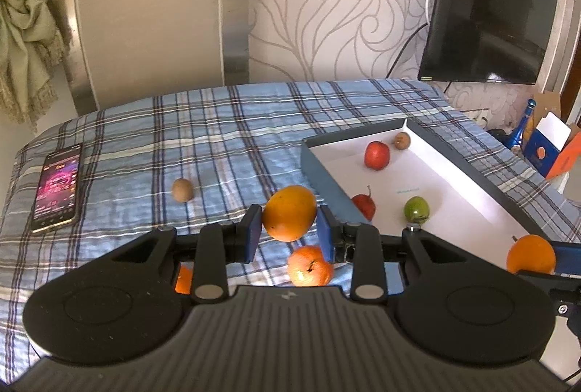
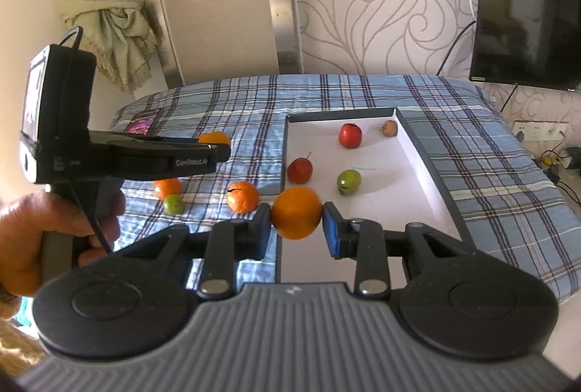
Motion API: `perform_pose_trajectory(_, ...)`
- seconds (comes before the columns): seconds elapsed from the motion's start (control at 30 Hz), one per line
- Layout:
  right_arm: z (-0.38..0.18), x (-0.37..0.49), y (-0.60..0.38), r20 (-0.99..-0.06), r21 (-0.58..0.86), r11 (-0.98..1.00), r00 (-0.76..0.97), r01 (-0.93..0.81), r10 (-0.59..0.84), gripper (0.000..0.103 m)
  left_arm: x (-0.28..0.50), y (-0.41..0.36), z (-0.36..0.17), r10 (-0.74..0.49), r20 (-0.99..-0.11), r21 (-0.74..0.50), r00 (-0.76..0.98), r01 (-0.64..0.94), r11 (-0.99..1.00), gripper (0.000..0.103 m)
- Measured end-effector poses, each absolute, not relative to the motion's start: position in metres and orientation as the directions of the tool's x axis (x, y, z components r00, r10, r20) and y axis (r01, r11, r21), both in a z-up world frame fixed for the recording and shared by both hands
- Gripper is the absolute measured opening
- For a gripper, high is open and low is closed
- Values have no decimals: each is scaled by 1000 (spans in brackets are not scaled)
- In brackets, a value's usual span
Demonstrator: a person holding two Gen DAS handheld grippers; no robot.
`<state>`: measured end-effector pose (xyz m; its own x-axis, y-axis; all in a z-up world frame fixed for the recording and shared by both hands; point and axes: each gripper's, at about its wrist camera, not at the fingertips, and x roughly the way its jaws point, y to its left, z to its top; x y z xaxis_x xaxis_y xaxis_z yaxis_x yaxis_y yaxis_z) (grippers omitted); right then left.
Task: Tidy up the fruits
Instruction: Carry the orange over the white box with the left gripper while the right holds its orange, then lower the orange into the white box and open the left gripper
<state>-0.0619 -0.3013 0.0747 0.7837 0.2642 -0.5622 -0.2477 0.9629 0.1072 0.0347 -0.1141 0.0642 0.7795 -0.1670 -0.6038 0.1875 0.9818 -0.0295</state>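
My left gripper [image 1: 289,224] is shut on an orange [image 1: 289,213], held above the plaid bed just left of the box [image 1: 312,159]. My right gripper [image 2: 297,222] is shut on a second orange [image 2: 296,213] over the box's near left corner [image 2: 281,181]. Inside the white-lined box lie two red apples [image 2: 350,135] [image 2: 300,170], a green fruit [image 2: 348,182] and a small brown fruit [image 2: 389,128]. Loose on the bed are two oranges [image 2: 242,197] [image 2: 167,188], a small green fruit [image 2: 173,204] and a brown fruit [image 1: 182,190].
A lit phone [image 1: 57,187] lies at the bed's far left. A dark TV [image 1: 486,11] hangs on the patterned wall beyond the box. A hand [image 2: 54,232] grips the left tool's handle. Boxes and a blue bottle [image 1: 523,127] stand off the bed's right side.
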Motion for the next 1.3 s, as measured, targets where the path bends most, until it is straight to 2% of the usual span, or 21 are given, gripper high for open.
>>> perform_pose_trajectory(1.1, 74, -77, -340, -579, 86, 992, 805, -96, 128, 33, 58, -202, 53, -307, -624, -25, 718, 374, 927, 38)
perform_pose_trajectory(1.2, 75, -79, -343, -576, 85, 993, 809, -85, 118, 33, 57, -206, 54, -314, -620, -21, 719, 385, 923, 39)
perform_pose_trajectory(1.3, 75, -81, -344, -574, 83, 994, 811, -78, 112, 33, 56, -209, 56, -318, -615, -20, 721, 390, 921, 46)
